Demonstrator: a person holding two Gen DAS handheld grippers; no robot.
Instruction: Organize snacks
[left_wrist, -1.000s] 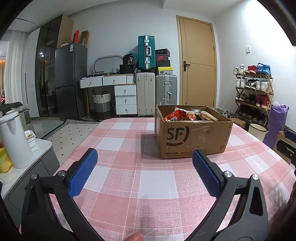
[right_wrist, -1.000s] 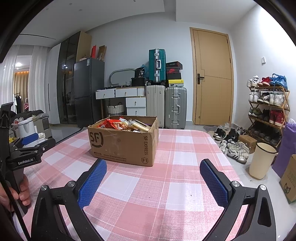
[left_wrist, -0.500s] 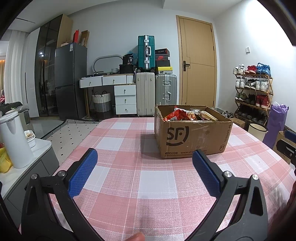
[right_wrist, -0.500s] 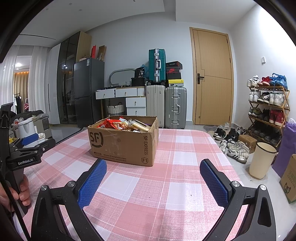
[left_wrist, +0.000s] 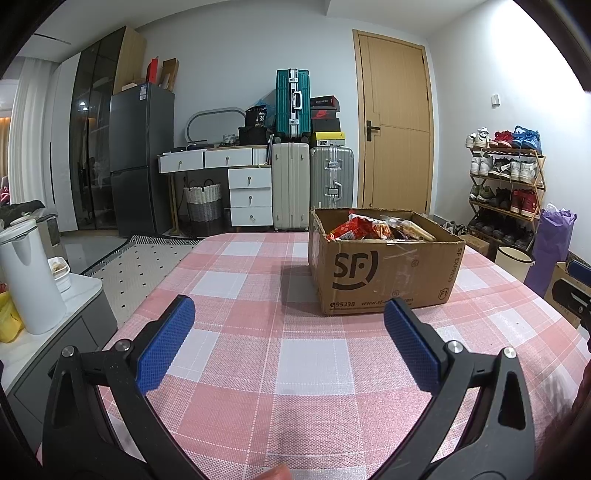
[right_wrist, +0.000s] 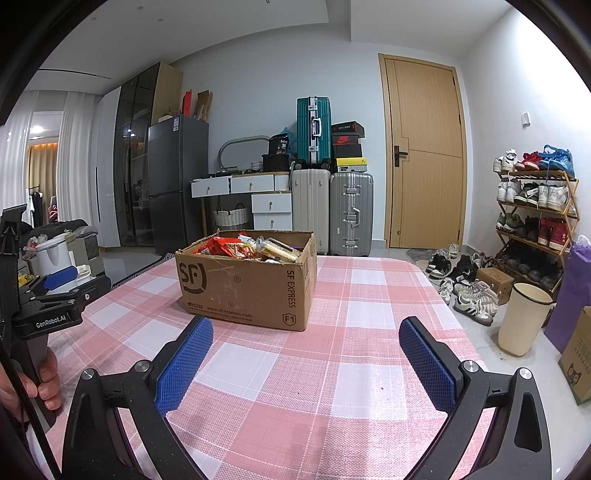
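Where the checked table (left_wrist: 314, 362) nears its far edge, a cardboard box (left_wrist: 384, 273) holds snack packets (left_wrist: 354, 229). Left gripper (left_wrist: 288, 314) and right gripper (right_wrist: 304, 328): jaws apart, empty, short of the box.

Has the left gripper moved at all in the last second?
No. In the left wrist view, the cardboard box and door sit at the same spots past the left gripper.

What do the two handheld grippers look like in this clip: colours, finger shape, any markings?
Both match. The left gripper and right gripper have matte black curved arms with silver bolts, ending in flat rectangular pads of blue textured rubber. The right wrist view shows the left unit's body from the side, black with white "GenRobot.AI" lettering. No sleeve shows.
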